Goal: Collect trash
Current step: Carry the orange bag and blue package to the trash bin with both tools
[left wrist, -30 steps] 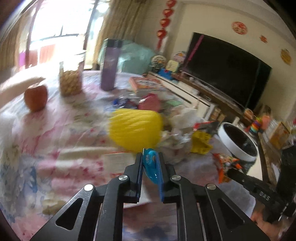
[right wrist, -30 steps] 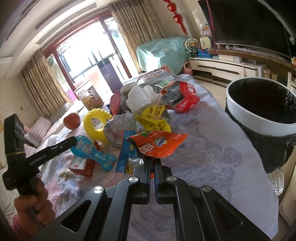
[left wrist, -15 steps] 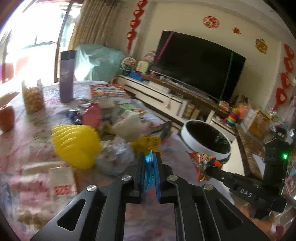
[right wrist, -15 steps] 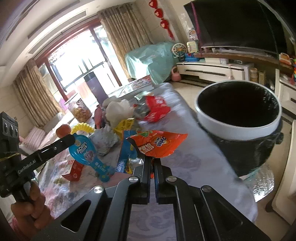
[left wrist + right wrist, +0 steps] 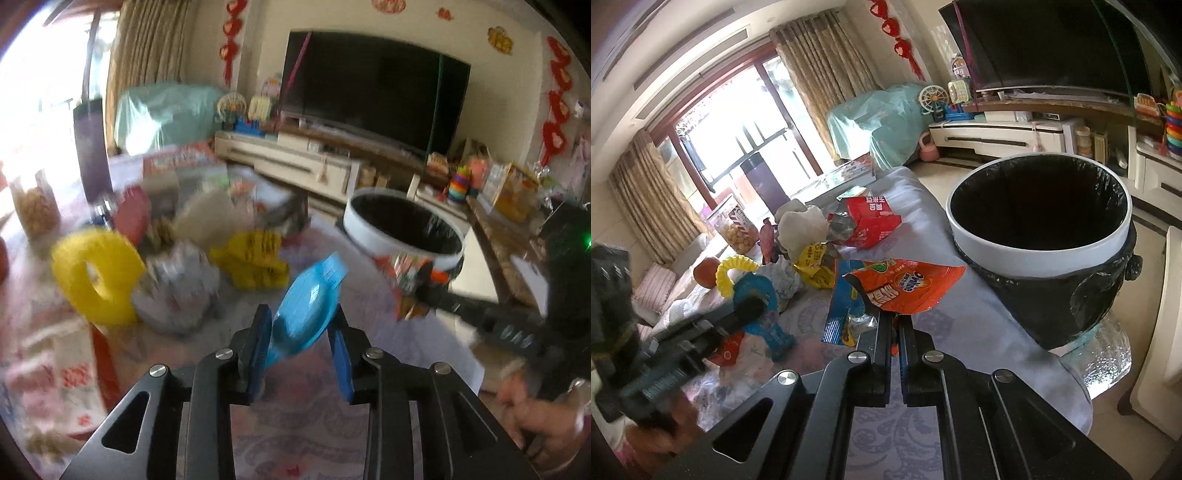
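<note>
Both wrist views face the bin (image 5: pixel 402 236) (image 5: pixel 1039 243) across the table (image 5: pixel 960 332).

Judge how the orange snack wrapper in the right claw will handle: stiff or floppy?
The orange wrapper is probably floppy and light: thin creased foil, pinched at one edge by the right claw. It may flutter or slip when released over the bin.

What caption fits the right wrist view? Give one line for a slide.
Right tongs clamp an orange foil snack wrapper beside the black-lined white-rimmed trash bin.
</note>
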Demonstrator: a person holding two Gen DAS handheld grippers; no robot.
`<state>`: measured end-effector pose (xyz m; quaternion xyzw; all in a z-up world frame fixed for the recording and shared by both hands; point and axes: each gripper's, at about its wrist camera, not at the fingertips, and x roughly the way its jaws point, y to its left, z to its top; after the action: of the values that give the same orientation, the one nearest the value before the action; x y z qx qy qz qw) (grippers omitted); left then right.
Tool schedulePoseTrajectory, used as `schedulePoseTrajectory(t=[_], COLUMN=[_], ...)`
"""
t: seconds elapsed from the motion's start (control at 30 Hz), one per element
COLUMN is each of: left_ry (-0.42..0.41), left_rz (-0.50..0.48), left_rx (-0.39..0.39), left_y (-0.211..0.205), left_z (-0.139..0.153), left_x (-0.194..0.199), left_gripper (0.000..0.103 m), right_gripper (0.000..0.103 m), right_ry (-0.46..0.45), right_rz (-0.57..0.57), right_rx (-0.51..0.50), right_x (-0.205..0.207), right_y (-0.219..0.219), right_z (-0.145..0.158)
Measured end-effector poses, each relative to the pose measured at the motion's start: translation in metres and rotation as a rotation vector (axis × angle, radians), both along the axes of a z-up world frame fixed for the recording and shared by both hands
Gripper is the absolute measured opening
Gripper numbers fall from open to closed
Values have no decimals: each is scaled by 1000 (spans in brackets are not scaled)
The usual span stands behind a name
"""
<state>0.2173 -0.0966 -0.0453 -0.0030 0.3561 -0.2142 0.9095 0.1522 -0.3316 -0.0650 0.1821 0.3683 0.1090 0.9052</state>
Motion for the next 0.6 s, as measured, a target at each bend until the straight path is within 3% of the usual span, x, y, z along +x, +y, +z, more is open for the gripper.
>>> schedulePoseTrajectory(t=[0.13, 0.33, 0.37, 0.6], left_ry=[48, 33, 40, 68], left_rz=[0, -8, -14, -44], left_rx=[6, 7, 2, -19], left_y=[0, -4, -6, -16], left_z=[-18, -12, -11, -6], left_x=[11, 19, 23, 32], left_gripper=[26, 13, 3, 2], right_gripper=[3, 3, 3, 3], right_ry=[-1, 9, 9, 0], right_rz=[-8, -27, -28, -38], right_rx=[-3, 0, -1, -5], right_x=[-2, -4, -2, -1], right_y=[-5, -13, -13, -23], right_z=[0, -3, -3, 2])
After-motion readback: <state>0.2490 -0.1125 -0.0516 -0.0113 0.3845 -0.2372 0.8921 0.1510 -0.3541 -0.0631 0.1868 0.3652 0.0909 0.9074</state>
